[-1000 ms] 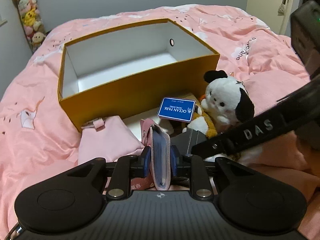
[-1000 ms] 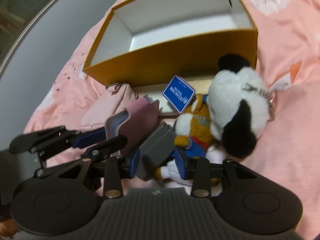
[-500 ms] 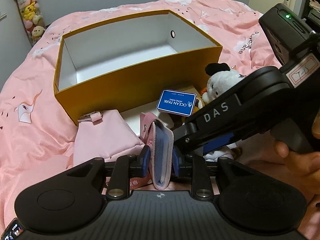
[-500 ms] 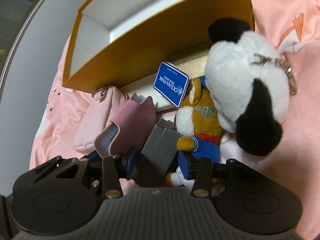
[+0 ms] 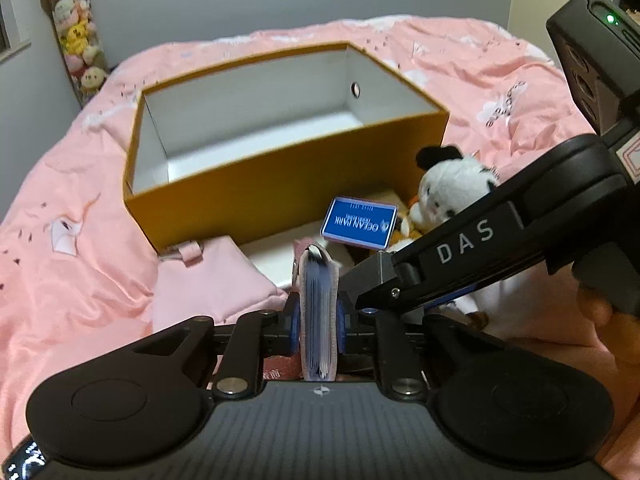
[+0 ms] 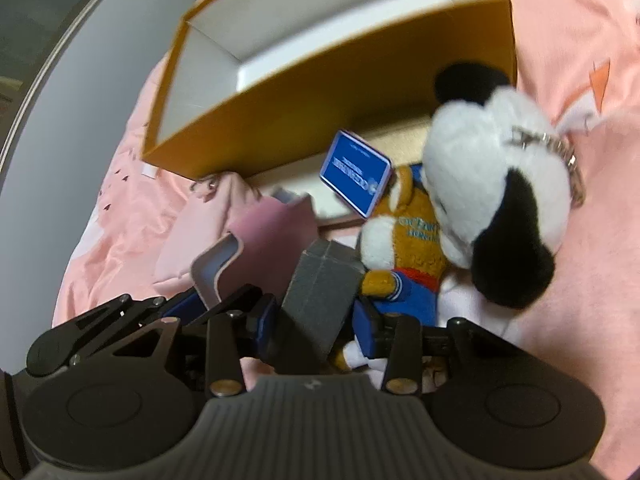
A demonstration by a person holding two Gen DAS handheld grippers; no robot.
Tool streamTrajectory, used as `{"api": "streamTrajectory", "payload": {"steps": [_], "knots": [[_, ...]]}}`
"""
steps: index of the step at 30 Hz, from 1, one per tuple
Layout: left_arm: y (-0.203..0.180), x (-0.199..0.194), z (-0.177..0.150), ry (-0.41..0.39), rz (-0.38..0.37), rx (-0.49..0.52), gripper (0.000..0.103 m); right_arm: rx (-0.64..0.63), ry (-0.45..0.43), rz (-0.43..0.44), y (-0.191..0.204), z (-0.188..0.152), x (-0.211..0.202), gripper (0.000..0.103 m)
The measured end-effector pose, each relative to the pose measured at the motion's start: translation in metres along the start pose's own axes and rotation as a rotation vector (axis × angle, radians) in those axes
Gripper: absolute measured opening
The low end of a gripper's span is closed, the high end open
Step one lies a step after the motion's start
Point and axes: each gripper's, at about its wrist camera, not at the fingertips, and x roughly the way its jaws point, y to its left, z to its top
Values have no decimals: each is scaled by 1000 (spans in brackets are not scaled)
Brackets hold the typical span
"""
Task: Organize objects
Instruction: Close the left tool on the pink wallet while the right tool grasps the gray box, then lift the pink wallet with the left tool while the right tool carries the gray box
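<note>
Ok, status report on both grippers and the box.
Left gripper shut on pink card holder. Right gripper shut on grey box. Orange box open, empty; plush toys alongside.

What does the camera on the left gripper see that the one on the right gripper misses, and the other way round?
Only the left view shows the plush toys hanging by the wall and a hand holding the right gripper. Only the right view shows the keychain on the black-and-white plush and the right gripper around a grey box. Both show the orange box, the blue card, and the pink wallet pinched in the left gripper.
</note>
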Motion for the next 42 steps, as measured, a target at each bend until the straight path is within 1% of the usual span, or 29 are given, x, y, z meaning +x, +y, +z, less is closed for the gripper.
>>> {"api": "streamTrajectory", "payload": {"steps": [7,13,19,24,28,31,34,37,42], "knots": [[6,-26,11,-69,-19,-69,19,-71,-69,1,11,2,-35,41],[6,-44,26,-132,-15,-51,19,-165,-137,1,30,8,-64,40],[7,-52,42,-192,26,25,19,-230,-198,-3,43,20,-84,40],[11,-56,59,-237,79,136,19,-279,-244,-2,57,37,-97,40],[17,-53,76,-262,108,228,19,-308,-268,10,68,58,-101,40],[23,-43,90,-257,129,304,19,-347,-293,-4,76,76,-102,40],[27,-26,102,-220,136,364,19,-377,-297,-17,79,96,-99,40],[30,-3,108,-184,154,462,19,-397,-283,-24,80,116,-89,40],[38,42,111,-94,181,600,18,-390,-232,-38,72,147,-60,40]]}}
